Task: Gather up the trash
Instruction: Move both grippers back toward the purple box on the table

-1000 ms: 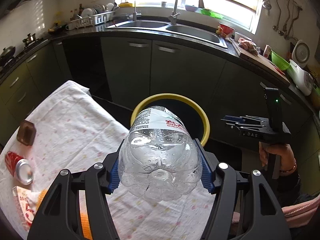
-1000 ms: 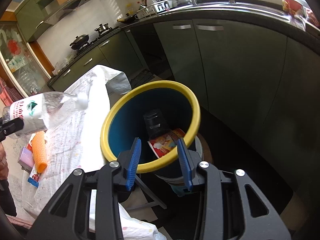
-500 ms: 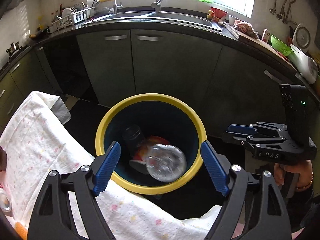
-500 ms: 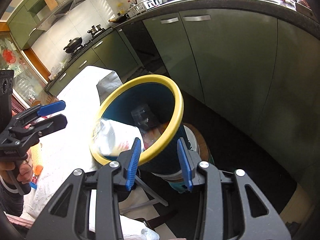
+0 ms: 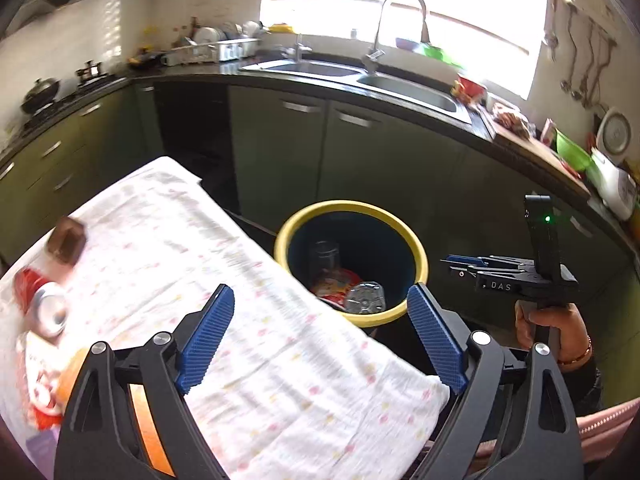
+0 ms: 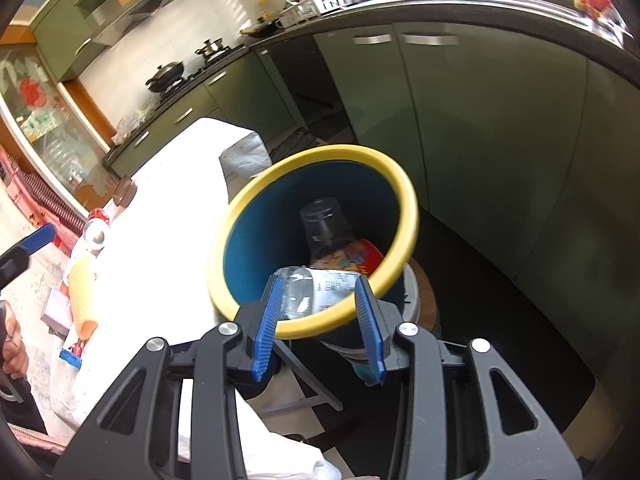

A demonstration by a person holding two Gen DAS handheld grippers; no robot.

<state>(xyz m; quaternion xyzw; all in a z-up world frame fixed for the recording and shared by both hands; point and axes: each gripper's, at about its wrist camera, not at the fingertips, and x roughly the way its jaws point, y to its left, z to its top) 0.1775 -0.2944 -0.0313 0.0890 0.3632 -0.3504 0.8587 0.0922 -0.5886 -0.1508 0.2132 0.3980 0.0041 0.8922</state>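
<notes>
The clear plastic bottle (image 6: 316, 288) lay on its side inside the yellow-rimmed blue bin (image 6: 404, 196), resting on a red printed wrapper (image 6: 360, 258) beside a dark plastic cup (image 6: 326, 226). On the cloth-covered table (image 5: 248, 320) to the bin's left, more trash waited: a red drink can (image 5: 42, 304) on its side with its long axis running up the table toward the far edge, a brown box (image 5: 66, 238) just beyond it, and an orange ribbed roll (image 6: 82, 292) nearer the person. The left gripper (image 5: 320, 334), its blue jaws just spread wide and nothing between them, hung over the table's near corner, with the can off to its left. The right gripper (image 6: 318, 316) stood part-open and empty in front of the bin's rim, gripping nothing. The left hand looked the nearer to the remaining trash, and the next pick probably called for a swing leftward, with the jaws set across the can's width.
</notes>
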